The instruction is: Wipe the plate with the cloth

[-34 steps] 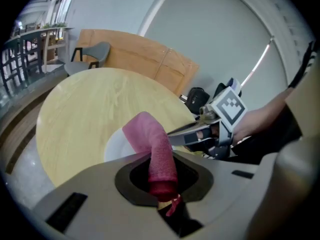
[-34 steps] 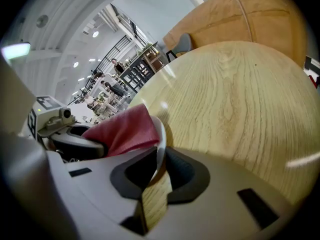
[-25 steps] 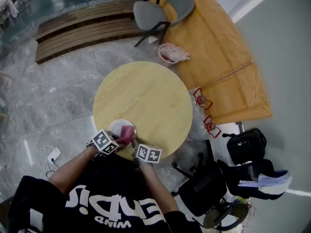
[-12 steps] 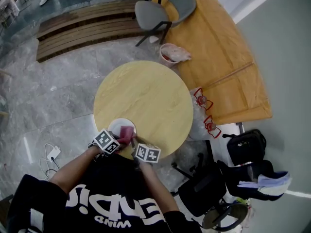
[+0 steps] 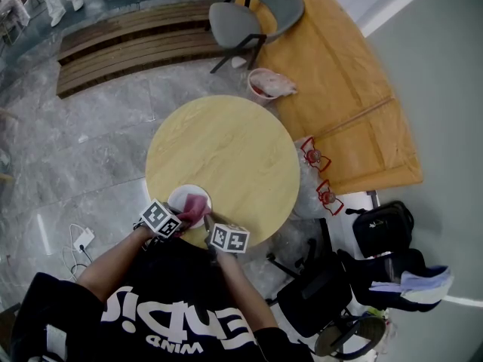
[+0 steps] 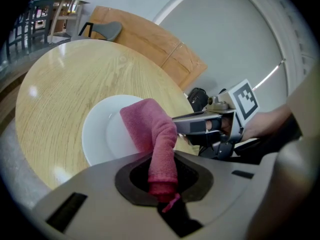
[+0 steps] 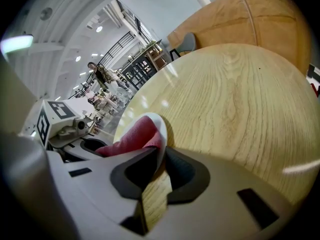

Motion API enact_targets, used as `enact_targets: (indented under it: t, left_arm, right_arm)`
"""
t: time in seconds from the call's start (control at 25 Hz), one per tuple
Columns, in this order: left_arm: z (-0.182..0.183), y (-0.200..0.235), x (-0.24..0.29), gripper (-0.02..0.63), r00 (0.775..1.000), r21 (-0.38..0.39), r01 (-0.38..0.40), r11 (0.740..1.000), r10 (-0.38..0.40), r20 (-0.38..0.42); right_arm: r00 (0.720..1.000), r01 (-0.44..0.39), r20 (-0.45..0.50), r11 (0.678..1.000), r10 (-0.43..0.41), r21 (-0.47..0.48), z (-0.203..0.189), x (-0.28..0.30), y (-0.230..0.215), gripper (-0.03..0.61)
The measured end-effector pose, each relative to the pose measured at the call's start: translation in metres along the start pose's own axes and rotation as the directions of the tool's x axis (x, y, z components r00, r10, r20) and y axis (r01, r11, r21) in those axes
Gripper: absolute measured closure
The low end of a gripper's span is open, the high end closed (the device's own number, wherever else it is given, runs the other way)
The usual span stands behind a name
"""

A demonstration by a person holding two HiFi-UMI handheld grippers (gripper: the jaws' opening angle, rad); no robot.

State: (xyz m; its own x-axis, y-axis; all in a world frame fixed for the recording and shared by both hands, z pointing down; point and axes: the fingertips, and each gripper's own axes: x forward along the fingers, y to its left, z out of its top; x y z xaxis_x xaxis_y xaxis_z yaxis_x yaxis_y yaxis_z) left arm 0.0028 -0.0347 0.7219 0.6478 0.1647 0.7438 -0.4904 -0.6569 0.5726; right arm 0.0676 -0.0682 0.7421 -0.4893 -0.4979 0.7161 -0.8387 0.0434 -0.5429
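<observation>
A white plate [image 5: 181,196] lies near the front-left edge of the round wooden table [image 5: 234,149]. A pink cloth [image 5: 195,205] rests on the plate. My left gripper [image 5: 179,216] is shut on the cloth [image 6: 150,129], which drapes from the jaws onto the plate [image 6: 100,134]. My right gripper [image 5: 210,225] is shut on the plate's near rim [image 7: 161,134], seen edge on between its jaws [image 7: 157,171]. The cloth [image 7: 131,136] shows behind that rim. In the left gripper view, the right gripper [image 6: 207,129] reaches in from the right.
A grey chair [image 5: 255,12] and slatted wooden benches [image 5: 128,40] stand beyond the table. A pink bin [image 5: 264,83] sits on the floor by the far edge. A black office chair [image 5: 317,296] and bags [image 5: 381,228] are at the right.
The left gripper has rolled slightly and the cloth has shifted a little on the plate. The right gripper has stayed put on the rim.
</observation>
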Motion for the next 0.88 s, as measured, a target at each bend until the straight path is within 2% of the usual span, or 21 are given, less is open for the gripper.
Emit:
enact_targets:
  t: [0.88]
  left_arm:
    - [-0.004, 0.026, -0.025, 0.561, 0.998, -0.015, -0.059, 0.998, 0.059, 0.033]
  right_arm:
    - [1.0, 0.001, 0.002, 1.0, -0.001, -0.006, 0.0, -0.003, 0.001, 0.508]
